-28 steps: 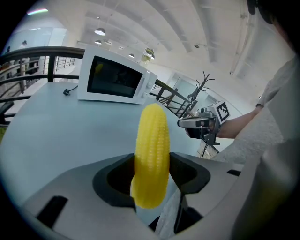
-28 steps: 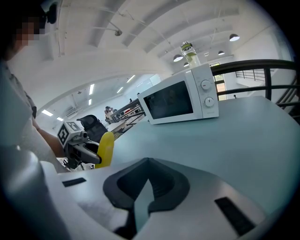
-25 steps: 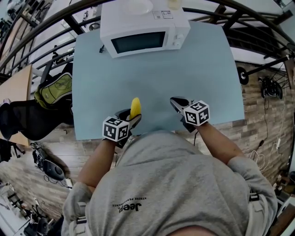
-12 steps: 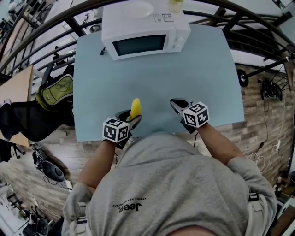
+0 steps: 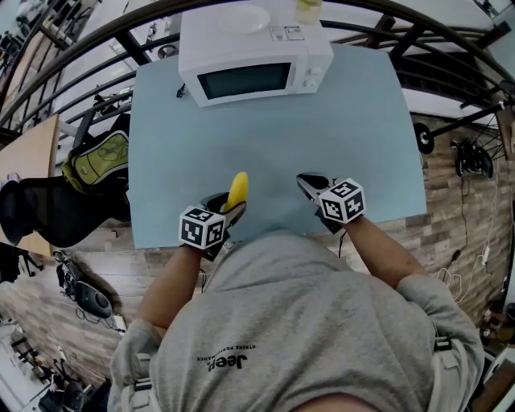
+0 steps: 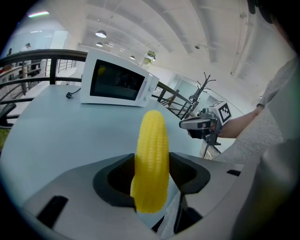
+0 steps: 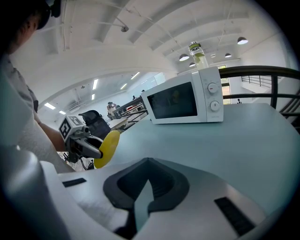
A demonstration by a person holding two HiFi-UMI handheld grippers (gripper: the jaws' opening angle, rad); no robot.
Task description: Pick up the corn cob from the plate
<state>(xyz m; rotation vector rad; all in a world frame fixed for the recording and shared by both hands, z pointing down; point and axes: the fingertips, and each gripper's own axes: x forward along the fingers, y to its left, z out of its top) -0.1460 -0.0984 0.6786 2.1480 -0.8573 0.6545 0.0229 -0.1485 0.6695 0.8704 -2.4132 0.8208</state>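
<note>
A person in a grey sweatshirt [image 5: 298, 322] stands at a pale blue tabletop [image 5: 354, 121], seen from above, with a pair of tongs in each hand.

The left tongs [image 5: 229, 203] are pinching a yellow corn cob [image 5: 236, 189]. Their two dark pads press on the sides of the cob's lower half. The cob is in the air just above the near edge of the tabletop, not touching it. It stands almost upright, with its rounded tip pointing up and away from the person, and its lower end hangs just below the pads.

The right tongs [image 5: 308, 180] hover beside the left pair, a little apart, over the same near edge. They are pressed together, with only a thin sliver between the pads, and hold nothing.

A white microwave [image 5: 253, 50] with its door shut sits at the far edge of the tabletop, well apart from both hands. A white plate [image 5: 244, 18] and a clear jar [image 5: 306, 8] rest on top of it.

A green and black backpack [image 5: 96, 157] lies off the tabletop's left side.
</note>
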